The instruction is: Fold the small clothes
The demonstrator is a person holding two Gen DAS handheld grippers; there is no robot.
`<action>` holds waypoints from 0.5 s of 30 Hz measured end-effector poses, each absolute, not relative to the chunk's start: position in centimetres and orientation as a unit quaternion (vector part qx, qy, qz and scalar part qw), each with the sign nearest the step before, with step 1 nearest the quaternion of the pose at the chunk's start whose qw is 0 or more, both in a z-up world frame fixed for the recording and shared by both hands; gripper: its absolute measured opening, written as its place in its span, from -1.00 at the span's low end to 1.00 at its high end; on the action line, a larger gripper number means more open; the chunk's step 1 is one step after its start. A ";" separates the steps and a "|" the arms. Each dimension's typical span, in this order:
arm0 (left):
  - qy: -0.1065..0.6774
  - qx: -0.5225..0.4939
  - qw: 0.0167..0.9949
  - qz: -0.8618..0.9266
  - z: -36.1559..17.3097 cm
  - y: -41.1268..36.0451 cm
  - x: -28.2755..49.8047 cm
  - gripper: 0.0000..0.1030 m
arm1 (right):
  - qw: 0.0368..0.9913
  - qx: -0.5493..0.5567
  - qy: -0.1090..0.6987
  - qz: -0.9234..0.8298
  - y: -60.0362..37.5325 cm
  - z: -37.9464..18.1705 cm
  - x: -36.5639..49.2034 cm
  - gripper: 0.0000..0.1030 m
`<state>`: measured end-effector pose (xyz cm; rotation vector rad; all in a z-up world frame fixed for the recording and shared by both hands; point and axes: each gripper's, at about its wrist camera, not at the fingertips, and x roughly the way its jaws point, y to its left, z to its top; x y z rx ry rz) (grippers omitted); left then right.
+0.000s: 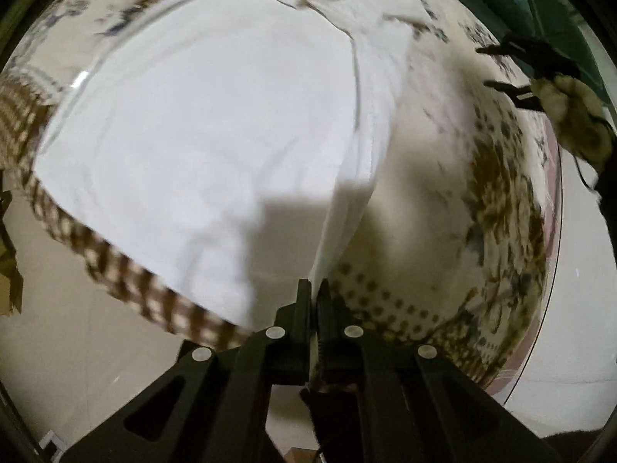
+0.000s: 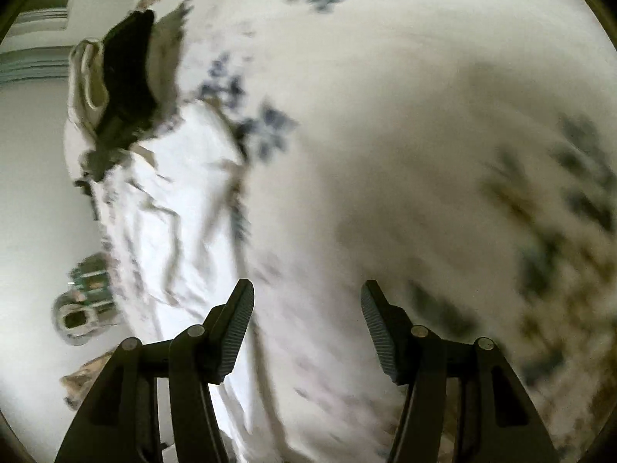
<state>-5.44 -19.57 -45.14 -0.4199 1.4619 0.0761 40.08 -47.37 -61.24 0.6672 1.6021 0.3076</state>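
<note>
A: Left gripper?
B: Clamped on the white shirt's edge; the shirt spreads ahead of it over the patterned sheet.
A: Right gripper?
B: Jaws apart, empty, above the sheet.

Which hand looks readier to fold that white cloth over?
Left, probably. The left gripper is shut on the edge of the white cloth garment; the right gripper hangs open over the patterned bedspread, holding nothing.

No text, label or number can be read (both views blurred).
</note>
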 end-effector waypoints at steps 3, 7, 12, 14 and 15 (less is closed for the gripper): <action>0.656 -0.198 0.726 0.051 -45.1 -18.5 -5.5 -0.99 | 0.630 0.314 0.695 0.146 -44.8 -62.7 43.5 0.16; 0.646 -0.216 0.728 0.070 -44.6 -15.9 -5.1 -0.99 | 0.616 0.344 0.693 0.148 -42.1 -64.6 46.8 0.16; 0.639 -0.221 0.733 0.077 -44.7 -12.6 -5.0 -0.99 | 0.586 0.372 0.704 0.150 -38.7 -67.5 47.8 0.15; 0.643 -0.230 0.727 0.073 -45.2 -11.5 -4.9 -0.99 | 0.595 0.384 0.691 0.145 -37.8 -67.4 47.6 -0.52; 0.645 -0.238 0.723 0.068 -45.5 -10.8 -4.8 -0.99 | 0.602 0.378 0.689 0.138 -37.0 -66.9 47.6 -0.83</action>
